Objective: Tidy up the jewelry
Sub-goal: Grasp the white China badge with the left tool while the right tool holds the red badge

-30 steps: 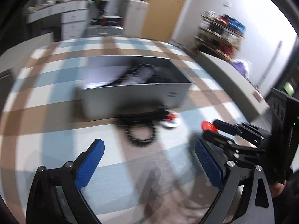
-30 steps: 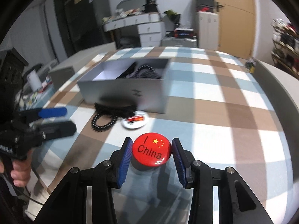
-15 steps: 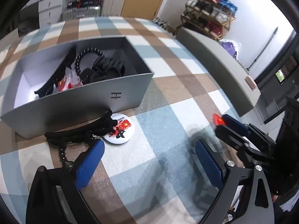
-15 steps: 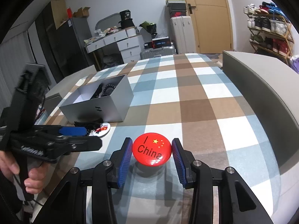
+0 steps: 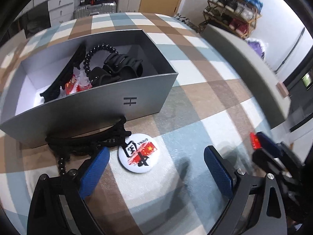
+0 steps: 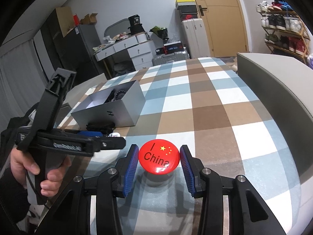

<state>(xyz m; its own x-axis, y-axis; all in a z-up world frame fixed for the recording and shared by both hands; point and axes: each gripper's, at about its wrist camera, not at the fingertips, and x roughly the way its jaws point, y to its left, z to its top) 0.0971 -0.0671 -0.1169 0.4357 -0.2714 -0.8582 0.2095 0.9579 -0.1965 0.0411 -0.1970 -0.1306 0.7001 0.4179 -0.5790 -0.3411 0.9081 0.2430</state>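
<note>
In the right wrist view my right gripper (image 6: 159, 151) is shut on a red "I China" badge (image 6: 159, 157), held just above the checked cloth. In the left wrist view it shows at the right edge (image 5: 263, 144). My left gripper (image 5: 155, 163) points down with its jaws closing. A white flag badge (image 5: 138, 154) lies between them, near the left pad (image 5: 93, 166), untouched. A tangle of black beaded cord (image 5: 84, 143) lies against the grey open box (image 5: 97, 105). The box holds black hair clips (image 5: 121, 68), a beaded ring and red-white badges.
A grey padded ledge (image 6: 273, 82) borders the checked cloth (image 6: 195, 105) on the right. A person's hand (image 6: 29, 166) grips the left tool's handle. White drawers (image 6: 133, 51), a suitcase (image 6: 170, 57) and a shoe rack (image 6: 281, 29) stand beyond the far edge.
My left gripper came in toward the box and tipped downward, so the white badge now sits between its fingers. My right gripper, with the red badge, turned away from the box.
</note>
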